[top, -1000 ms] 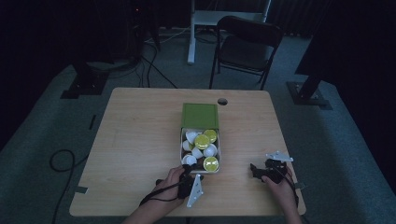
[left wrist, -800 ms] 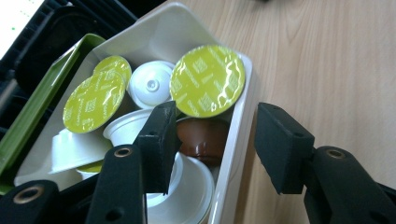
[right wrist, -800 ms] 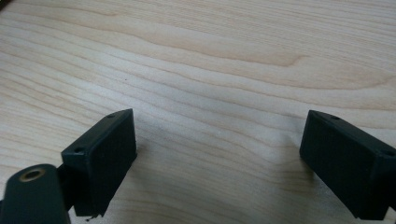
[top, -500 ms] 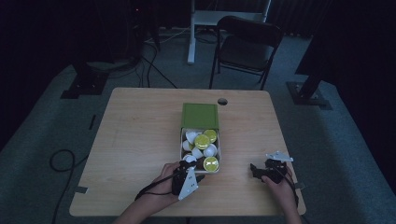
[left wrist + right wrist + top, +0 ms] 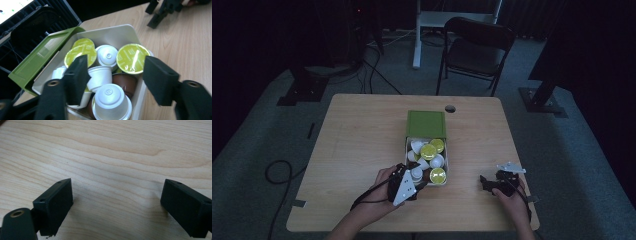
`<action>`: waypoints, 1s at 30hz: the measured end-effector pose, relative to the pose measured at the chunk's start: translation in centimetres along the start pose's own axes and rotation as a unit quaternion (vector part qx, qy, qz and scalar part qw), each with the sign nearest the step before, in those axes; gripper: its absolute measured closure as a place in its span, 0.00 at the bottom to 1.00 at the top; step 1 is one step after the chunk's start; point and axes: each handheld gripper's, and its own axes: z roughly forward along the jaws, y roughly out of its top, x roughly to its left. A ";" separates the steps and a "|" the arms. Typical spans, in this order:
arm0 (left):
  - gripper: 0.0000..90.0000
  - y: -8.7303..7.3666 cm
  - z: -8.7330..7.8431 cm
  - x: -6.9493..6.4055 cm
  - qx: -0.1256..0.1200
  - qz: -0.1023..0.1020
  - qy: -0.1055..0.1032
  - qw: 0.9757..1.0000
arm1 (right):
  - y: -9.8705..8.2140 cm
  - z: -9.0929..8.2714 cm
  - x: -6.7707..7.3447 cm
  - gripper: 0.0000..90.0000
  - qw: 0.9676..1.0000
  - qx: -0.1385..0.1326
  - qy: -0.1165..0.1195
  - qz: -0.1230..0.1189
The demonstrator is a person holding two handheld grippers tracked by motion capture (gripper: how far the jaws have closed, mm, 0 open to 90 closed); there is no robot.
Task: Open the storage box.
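The left gripper (image 5: 418, 181) has just spread its jaws and lifted a little off the near left corner of the box (image 5: 125, 31); nothing sits between them, so a white capsule (image 5: 111, 98) now rests among the others. The right gripper (image 5: 486, 183) rests spread and empty on the surface (image 5: 120, 152).

Lower capsules in box (image 5: 125, 32) buried under top layer; brown capsule (image 5: 125, 81) half covered by white capsule (image 5: 111, 101). Lid print on green-foil capsule (image 5: 130, 58) too blurred to read. Left gripper (image 5: 117, 77) bodies cut off at bottom edge. Right gripper (image 5: 117, 205) right pad clipped at frame edge. Room beyond table (image 5: 362, 130) too dark to make out.
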 end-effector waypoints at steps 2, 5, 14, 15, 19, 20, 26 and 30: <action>0.38 0.0 -0.2 0.3 -0.006 -0.006 0.009 1.000 | 0.0 0.0 0.0 0.12 1.000 0.000 0.000 0.000; 0.38 0.0 -0.5 0.8 -0.014 -0.026 0.027 0.999 | 0.0 0.0 0.0 0.11 1.000 0.000 0.000 0.000; 0.30 -1.0 -1.6 2.8 -0.014 -0.057 0.058 0.997 | 0.0 0.0 0.0 0.12 1.000 0.000 0.000 0.000; 0.30 -1.1 -1.8 2.9 -0.014 -0.060 0.060 0.996 | 0.0 0.0 0.0 0.11 1.000 0.000 0.000 0.000; 0.23 -2.0 -2.2 3.5 -0.010 -0.066 0.073 0.995 | 0.0 0.0 0.0 0.12 1.000 0.000 0.000 0.000; 0.22 -2.1 -2.3 3.7 -0.009 -0.069 0.076 0.995 | 0.0 0.0 0.0 0.11 1.000 0.000 0.000 0.000; 0.22 -3.3 -2.7 4.4 -0.003 -0.089 0.091 0.992 | 0.0 0.0 0.0 0.12 1.000 0.000 0.000 0.000; 0.20 -3.8 -2.8 4.5 0.002 -0.094 0.091 0.991 | 0.0 0.0 0.0 0.12 1.000 0.000 0.000 0.000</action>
